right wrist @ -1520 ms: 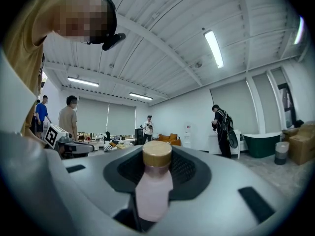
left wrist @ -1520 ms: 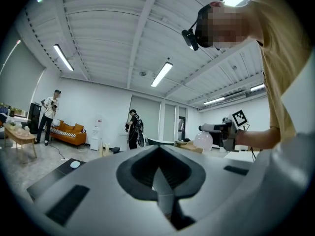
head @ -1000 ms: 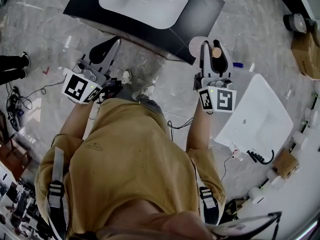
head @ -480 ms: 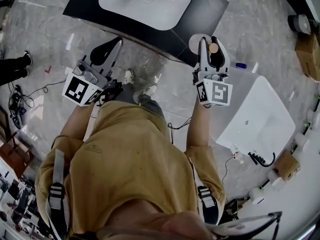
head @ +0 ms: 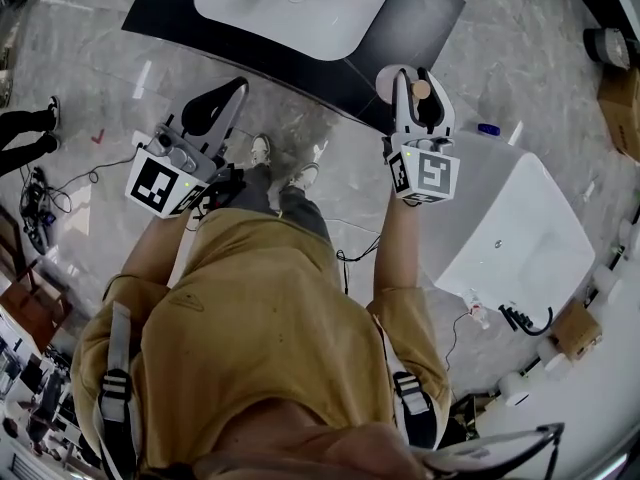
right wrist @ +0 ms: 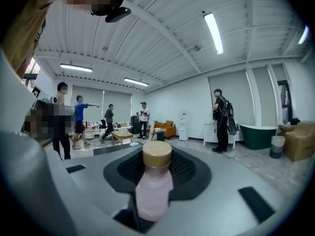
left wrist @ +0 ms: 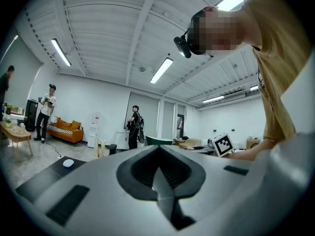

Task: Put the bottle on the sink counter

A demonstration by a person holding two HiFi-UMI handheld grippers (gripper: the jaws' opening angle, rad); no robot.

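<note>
Carrying step: right gripper point(head: 417, 84) clamps the pink bottle point(right wrist: 154, 186), upper right, at the black sink counter point(head: 425, 16) edge. Left gripper point(head: 228, 90) closed, empty. Next, likely: extend over counter, lower, release.

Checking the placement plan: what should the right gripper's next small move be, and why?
Probably carry the right gripper forward, over the bare black sink counter beside the basin. Its jaws clamp the pink bottle, which hangs at the counter's near corner, too close to the edge to set down.
</note>
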